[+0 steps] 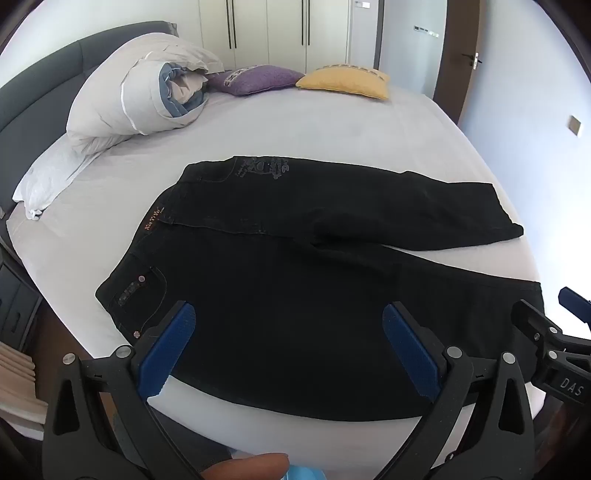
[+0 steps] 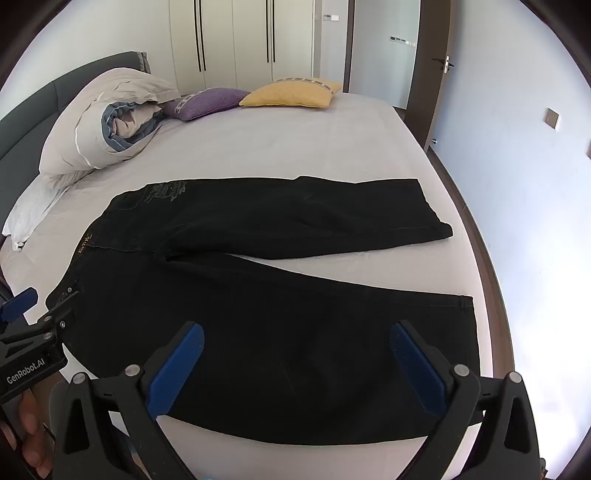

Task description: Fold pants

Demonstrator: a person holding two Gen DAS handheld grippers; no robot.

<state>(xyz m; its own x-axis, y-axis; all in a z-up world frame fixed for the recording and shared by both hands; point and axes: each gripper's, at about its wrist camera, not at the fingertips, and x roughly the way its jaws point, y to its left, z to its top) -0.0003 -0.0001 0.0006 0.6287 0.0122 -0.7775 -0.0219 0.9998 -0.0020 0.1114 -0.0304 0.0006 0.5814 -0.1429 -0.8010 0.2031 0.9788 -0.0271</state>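
Black pants (image 1: 295, 258) lie flat on the bed (image 1: 314, 125), waistband to the left, both legs spread out to the right. They also show in the right wrist view (image 2: 258, 295). My left gripper (image 1: 288, 317) is open and empty, above the near leg close to the bed's front edge. My right gripper (image 2: 295, 339) is open and empty, above the near leg further right. The right gripper's edge shows at the right of the left wrist view (image 1: 546, 332). The left gripper's edge shows at the left of the right wrist view (image 2: 33, 325).
A rolled duvet (image 1: 136, 96), a white pillow (image 1: 48, 181), a purple cushion (image 1: 255, 79) and a yellow cushion (image 1: 347, 83) lie at the head of the bed. A grey headboard (image 1: 40, 77), wardrobe doors (image 1: 266, 29) and a door (image 1: 454, 62) stand behind.
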